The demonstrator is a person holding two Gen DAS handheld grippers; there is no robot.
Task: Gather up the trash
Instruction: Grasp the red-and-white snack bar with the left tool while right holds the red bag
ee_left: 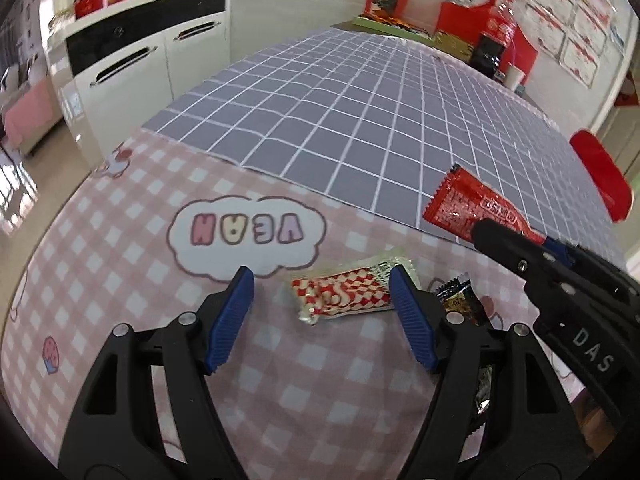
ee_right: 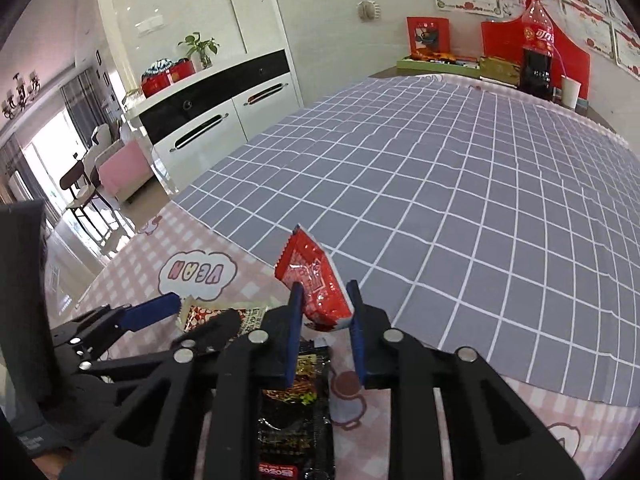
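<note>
Pink checked cloth [ee_left: 120, 280] covers the near part of your table, with a grey grid cloth [ee_left: 340, 120] laid beyond it, and the cloud-shaped "YEAH" patch [ee_left: 246, 232] on the pink is the mark to steer by. I count three wrappers. The red-and-white checked wrapper [ee_left: 344, 292] lies flat just on your side of the patch, a little to its right, its long axis running side to side. Your left gripper [ee_left: 322, 304] stands wide and holds nothing; the wrapper sits just ahead of its tips, between the two pads and nearer the right-hand one, so this hand is the nearer and the jaws already straddle the long axis. Bringing the tips onto it and closing looks like the coming move. Your right gripper [ee_right: 326, 306] is clamped on the red wrapper [ee_right: 316, 280], lifted clear of the cloth, right of the patch over the seam between the two cloths. The dark wrapper [ee_right: 294, 400] lies on the pink under that gripper, right of the checked one, long axis pointing away from you.
</note>
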